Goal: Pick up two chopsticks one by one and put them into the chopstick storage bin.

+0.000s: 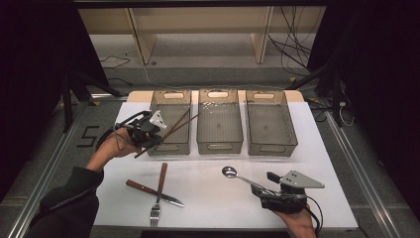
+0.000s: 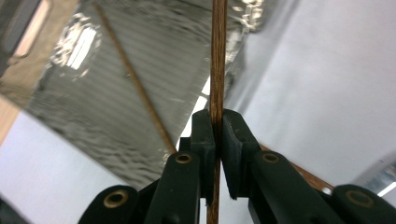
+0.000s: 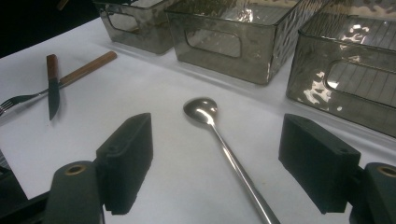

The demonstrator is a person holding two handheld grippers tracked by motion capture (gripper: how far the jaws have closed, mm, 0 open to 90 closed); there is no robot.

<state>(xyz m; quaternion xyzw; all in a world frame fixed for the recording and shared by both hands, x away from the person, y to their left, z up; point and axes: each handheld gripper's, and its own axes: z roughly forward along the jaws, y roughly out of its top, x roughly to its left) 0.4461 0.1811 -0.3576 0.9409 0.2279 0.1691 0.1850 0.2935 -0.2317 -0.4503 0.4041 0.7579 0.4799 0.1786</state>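
- High view first: the left claw [image 1: 157, 137] is up at the front wall of the left bin [image 1: 170, 96], pinched tight on a brown chopstick [image 1: 174, 130] that slants up over the bin.
- A second chopstick [image 1: 184, 117] runs close beside the first; from here I can't tell whether it is held too or just leaning on the bin.
- Left gripper view settles the hold: both pads [image 2: 204, 135] are pressed on the one chopstick [image 2: 217, 65], which passes straight up between them, while the second chopstick [image 2: 135, 81] slants off to one side against the rippled bin [image 2: 88, 112].
- Handling call: that chopstick looks light, thin and stiff, wooden and fairly smooth, so I reckon it can swivel or slip in the pads. A hold nearer its middle should keep it steadier than one at the end.
- The right claw [image 3: 231, 161] stands wide apart, clamped on nothing, low over the white bench [image 3: 163, 154] with a steel spoon [image 3: 219, 140] lying between its jaws.
- That spoon looks hard and slick; the slim handle is the spot to take.
- A fork [image 1: 159, 191] and a wooden-handled knife [image 1: 151, 192] lie crossed on the bench.
- Writing: a large pale "5" [image 1: 87, 136] is marked on the dark floor left of the bench. No brand or label can be read on bins or cutlery.
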